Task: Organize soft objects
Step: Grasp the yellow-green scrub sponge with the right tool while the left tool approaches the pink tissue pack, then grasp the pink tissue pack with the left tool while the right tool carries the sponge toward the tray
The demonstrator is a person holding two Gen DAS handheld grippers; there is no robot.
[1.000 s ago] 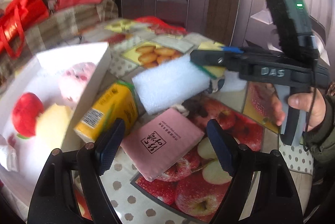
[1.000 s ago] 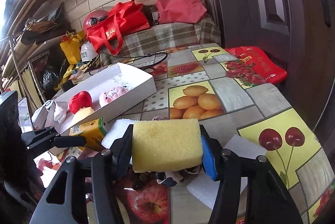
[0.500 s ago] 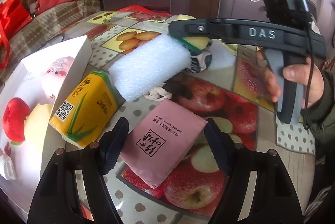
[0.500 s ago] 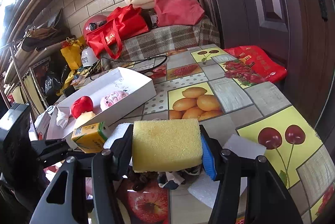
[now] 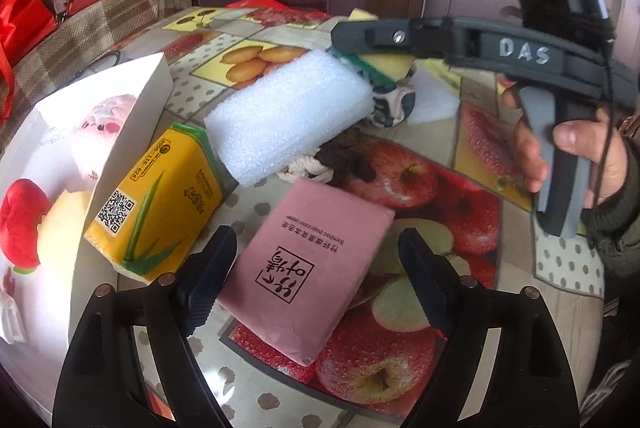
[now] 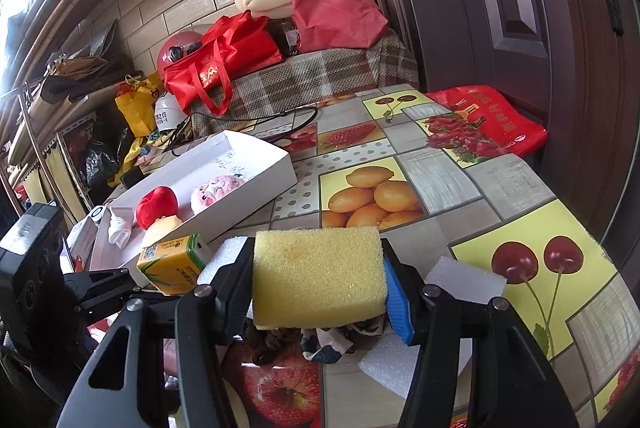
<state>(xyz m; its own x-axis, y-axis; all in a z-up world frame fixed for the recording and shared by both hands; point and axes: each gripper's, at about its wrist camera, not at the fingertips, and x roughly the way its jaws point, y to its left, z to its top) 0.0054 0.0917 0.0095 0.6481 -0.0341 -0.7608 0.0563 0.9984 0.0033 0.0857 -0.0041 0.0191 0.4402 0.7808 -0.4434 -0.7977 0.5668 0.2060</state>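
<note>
R tool (image 6: 318, 282) is gripping the yellow sponge (image 6: 318, 278) between both fingers, holding it up over the tabletop (image 6: 516, 184), above a dark rag (image 6: 276, 342) and patterned cloth (image 6: 332, 342). L tool (image 5: 316, 268) is hanging wide open, w/ the pink pack (image 5: 306, 268) lying flat betw. its fingers, not gripped. White foam (image 5: 290, 118) is leaning on the yellow pack (image 5: 156, 206), just beside the white box (image 6: 224, 184) w/ a red plush (image 6: 157, 206) and pink plush (image 6: 216, 190) inside.
</note>
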